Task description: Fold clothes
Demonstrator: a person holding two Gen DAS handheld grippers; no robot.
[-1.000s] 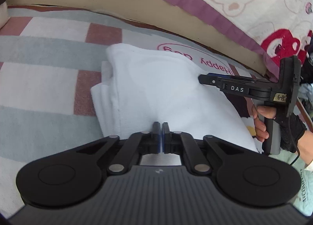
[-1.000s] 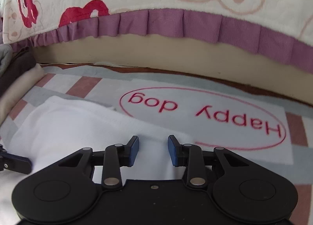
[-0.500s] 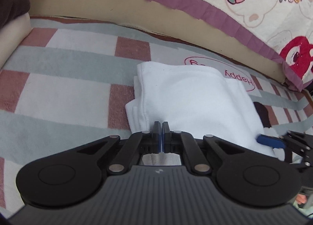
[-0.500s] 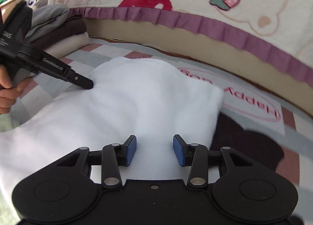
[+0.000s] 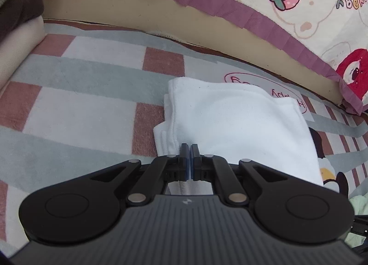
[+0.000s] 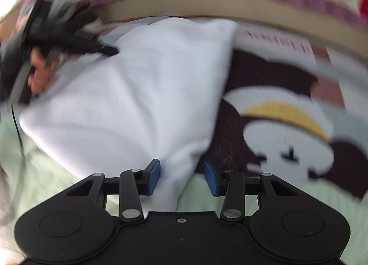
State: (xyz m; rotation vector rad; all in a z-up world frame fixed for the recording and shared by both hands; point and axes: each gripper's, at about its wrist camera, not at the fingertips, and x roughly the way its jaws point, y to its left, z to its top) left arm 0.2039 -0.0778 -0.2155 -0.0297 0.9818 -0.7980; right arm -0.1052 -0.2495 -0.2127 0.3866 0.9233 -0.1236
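While the left wrist view looks down on a checked blanket (image 5: 87, 113), the left gripper (image 5: 190, 150) sits at the near edge of the folded white garment (image 5: 230, 122). Its jaws have just been opening a little, yet the blue pads look almost together, and whether cloth is pinched between them cannot be told. The garment lies partly over a red "Happy dog" oval (image 5: 285, 94), below a frilled pillow (image 5: 299, 12). The right wrist view is blurred. There the right gripper (image 6: 181, 174) stands spread, its jaws having just been opening, with a corner of the white garment (image 6: 138, 94) between the pads, unpressed. At upper left a hand (image 6: 38, 74) holds the left gripper (image 6: 108, 50) against the garment's far edge.
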